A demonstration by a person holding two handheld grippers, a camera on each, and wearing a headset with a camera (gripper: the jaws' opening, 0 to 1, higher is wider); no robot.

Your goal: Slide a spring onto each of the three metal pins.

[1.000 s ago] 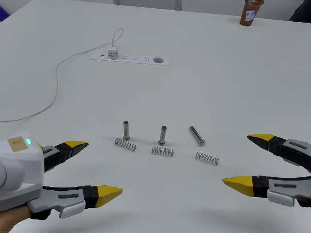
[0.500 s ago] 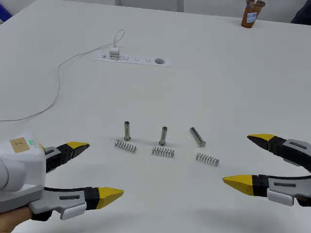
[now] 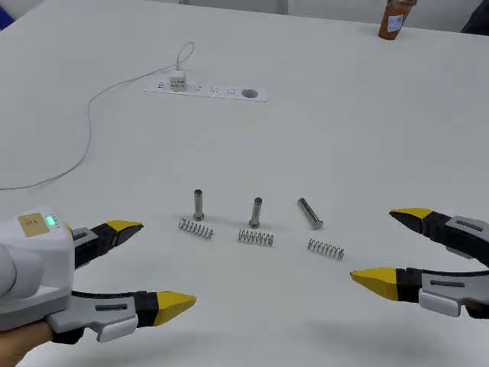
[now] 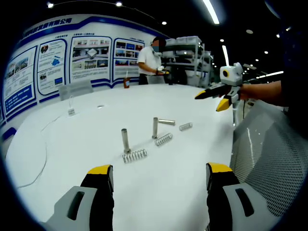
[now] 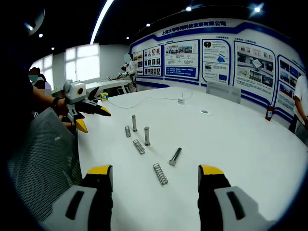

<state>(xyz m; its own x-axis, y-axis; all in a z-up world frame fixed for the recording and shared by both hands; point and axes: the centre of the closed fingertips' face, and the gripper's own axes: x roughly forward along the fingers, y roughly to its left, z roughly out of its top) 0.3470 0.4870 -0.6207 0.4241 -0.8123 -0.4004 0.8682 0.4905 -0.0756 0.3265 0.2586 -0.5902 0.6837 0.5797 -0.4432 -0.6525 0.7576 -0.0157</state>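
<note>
Three metal pins sit mid-table: the left pin (image 3: 199,205) and middle pin (image 3: 256,212) stand upright, the right pin (image 3: 309,214) lies on its side. A loose spring lies just in front of each: left spring (image 3: 195,228), middle spring (image 3: 255,238), right spring (image 3: 325,248). My left gripper (image 3: 157,264) hovers open at the near left, nothing between its yellow tips. At the near right, my right gripper (image 3: 393,248) is open and empty too. The left gripper view has the pins (image 4: 125,141) and springs (image 4: 134,155) ahead; the right gripper view has the lying pin (image 5: 175,156) and a spring (image 5: 160,173).
A white power strip (image 3: 206,91) with a plugged charger and a trailing cable (image 3: 88,115) lies at the far left of the white table (image 3: 367,138). An orange bottle (image 3: 393,19) stands at the far right edge. A person stands in the background beyond the table.
Both grippers keep their places and stay open; only the head camera has shifted slightly.
</note>
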